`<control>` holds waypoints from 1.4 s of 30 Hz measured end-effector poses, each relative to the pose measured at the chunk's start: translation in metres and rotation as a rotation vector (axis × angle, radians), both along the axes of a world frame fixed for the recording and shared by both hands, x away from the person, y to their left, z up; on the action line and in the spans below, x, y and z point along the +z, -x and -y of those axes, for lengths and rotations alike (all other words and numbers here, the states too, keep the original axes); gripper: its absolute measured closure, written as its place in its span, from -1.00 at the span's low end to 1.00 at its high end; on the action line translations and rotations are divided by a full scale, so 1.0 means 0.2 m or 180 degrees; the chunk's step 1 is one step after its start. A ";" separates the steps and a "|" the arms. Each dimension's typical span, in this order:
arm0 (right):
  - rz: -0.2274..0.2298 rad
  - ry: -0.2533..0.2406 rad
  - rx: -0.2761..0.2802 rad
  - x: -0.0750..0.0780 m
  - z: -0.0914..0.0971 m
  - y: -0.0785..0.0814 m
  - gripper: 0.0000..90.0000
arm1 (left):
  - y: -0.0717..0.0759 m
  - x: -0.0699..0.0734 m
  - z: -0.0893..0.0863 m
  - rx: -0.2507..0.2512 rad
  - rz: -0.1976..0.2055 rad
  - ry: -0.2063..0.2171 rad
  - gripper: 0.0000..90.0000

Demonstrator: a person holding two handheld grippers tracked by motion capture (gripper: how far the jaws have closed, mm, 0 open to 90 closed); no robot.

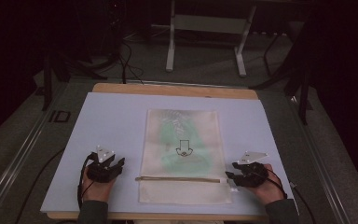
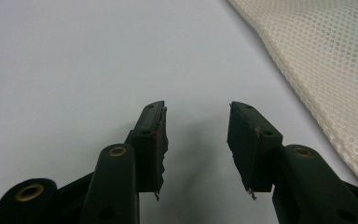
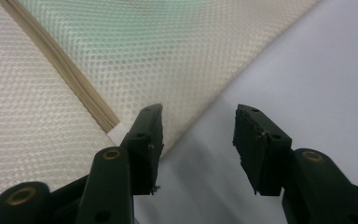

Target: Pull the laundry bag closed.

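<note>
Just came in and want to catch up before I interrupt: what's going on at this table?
A person holds a claw in each hand at either side of a cream mesh zip bag lying flat on a pale sheet. The left claw is open over bare sheet, apart from the bag's edge. The right claw is open at the bag's right edge, near the end of the zipper. Neither grips anything; something green shows inside the bag.

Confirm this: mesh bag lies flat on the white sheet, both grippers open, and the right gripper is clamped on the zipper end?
Not clamped. In the right gripper view the right gripper stands open beside the zipper end of the mesh bag, gripping nothing. The rest holds.
</note>
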State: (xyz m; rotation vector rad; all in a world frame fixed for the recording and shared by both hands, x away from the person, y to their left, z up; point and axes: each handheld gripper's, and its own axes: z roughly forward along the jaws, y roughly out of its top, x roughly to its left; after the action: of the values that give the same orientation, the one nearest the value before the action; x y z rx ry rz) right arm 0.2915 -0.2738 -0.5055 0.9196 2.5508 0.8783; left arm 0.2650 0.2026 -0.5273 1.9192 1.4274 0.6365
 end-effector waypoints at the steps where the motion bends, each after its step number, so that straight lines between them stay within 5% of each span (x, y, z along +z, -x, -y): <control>1: -0.0001 0.0010 0.0011 0.00 -0.01 0.00 0.17 | 0.00 0.00 0.00 0.0000 -0.0001 -0.0001 0.25; 42: -0.0040 0.0198 0.0554 0.05 -0.28 -0.05 0.16 | 0.01 0.00 -0.01 0.0033 0.0005 0.0032 0.24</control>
State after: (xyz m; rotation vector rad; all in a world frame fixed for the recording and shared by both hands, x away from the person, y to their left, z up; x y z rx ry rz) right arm 0.3008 -0.2183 -0.4959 0.6953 2.6840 0.8368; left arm 0.2633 0.2047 -0.5266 1.9043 1.4378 0.6345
